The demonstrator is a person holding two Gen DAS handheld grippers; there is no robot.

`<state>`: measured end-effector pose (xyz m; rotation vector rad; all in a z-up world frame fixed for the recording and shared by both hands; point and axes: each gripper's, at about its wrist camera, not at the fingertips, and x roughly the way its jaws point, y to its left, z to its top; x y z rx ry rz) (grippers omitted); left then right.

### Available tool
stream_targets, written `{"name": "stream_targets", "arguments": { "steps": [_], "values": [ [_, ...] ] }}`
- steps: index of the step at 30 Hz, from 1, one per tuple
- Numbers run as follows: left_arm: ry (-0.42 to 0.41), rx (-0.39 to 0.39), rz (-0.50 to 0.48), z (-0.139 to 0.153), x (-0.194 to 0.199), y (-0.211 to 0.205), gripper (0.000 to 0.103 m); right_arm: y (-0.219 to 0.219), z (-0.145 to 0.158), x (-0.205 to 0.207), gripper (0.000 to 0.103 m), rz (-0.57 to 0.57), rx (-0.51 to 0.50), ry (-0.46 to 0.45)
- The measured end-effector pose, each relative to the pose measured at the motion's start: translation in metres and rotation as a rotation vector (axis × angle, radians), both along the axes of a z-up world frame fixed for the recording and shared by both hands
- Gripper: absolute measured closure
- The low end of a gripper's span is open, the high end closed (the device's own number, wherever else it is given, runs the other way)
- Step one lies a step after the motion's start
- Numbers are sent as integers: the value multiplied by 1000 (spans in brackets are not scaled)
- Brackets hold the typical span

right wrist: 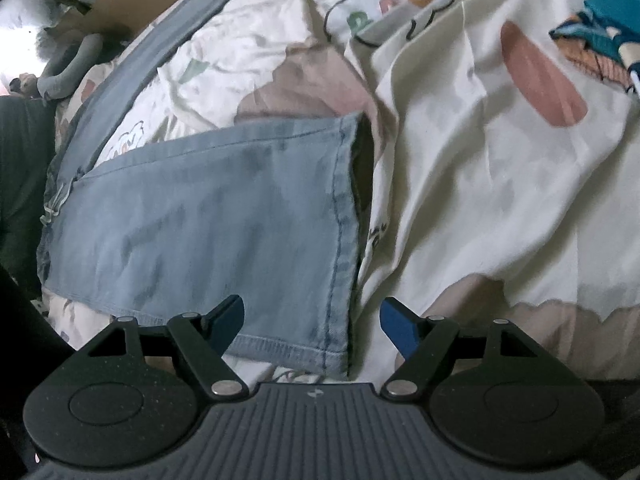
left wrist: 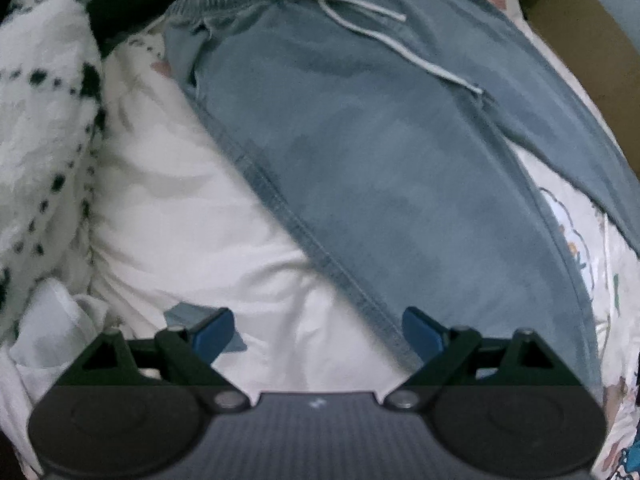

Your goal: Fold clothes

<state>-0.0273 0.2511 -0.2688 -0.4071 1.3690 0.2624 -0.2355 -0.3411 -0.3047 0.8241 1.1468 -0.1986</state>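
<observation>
While your left hand-held gripper [left wrist: 316, 336] points down at the bed, its blue fingers [left wrist: 216, 334] stand wide apart with nothing between the pads; the left one lies over the white printed sheet [left wrist: 192, 208] and the right one over the stitched side seam of the pale blue jeans [left wrist: 384, 152]. You see those jeans running from the upper middle of the left wrist view, where the elastic waistband and its white drawstring [left wrist: 360, 12] lie, down to the lower right. At the left edge of that view sits a white fluffy blanket with black dots [left wrist: 44, 112].

Your right hand-held gripper [right wrist: 312, 330] is also spread wide and grips nothing. One trouser leg lies flat across the middle of the right wrist view, its hemmed cuff [right wrist: 344, 216] facing right; the lower corner of the cuff sits in the gap between the two fingers without either pad pressing it. To the right of the cuff you have the cream sheet with pink patches [right wrist: 500, 152], rumpled. A grey band of the other leg [right wrist: 160, 48] climbs toward the upper left of that view
</observation>
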Motion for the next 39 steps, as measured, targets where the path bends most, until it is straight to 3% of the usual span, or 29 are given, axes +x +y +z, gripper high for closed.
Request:
{"name": "stream_targets", "arguments": {
  "steps": [12, 26, 30, 39],
  "values": [
    [24, 1, 17, -9, -2, -1, 11, 1, -21, -14, 30, -63, 74, 26],
    [16, 7, 22, -2, -8, -5, 11, 3, -69, -33, 31, -279, 375, 47],
    [9, 11, 34, 0, -10, -3, 11, 1, -61, -34, 37, -289, 409, 22],
    [10, 4, 66, -2, -18, 5, 11, -3, -35, -26, 38, -272, 462, -65]
  ]
}}
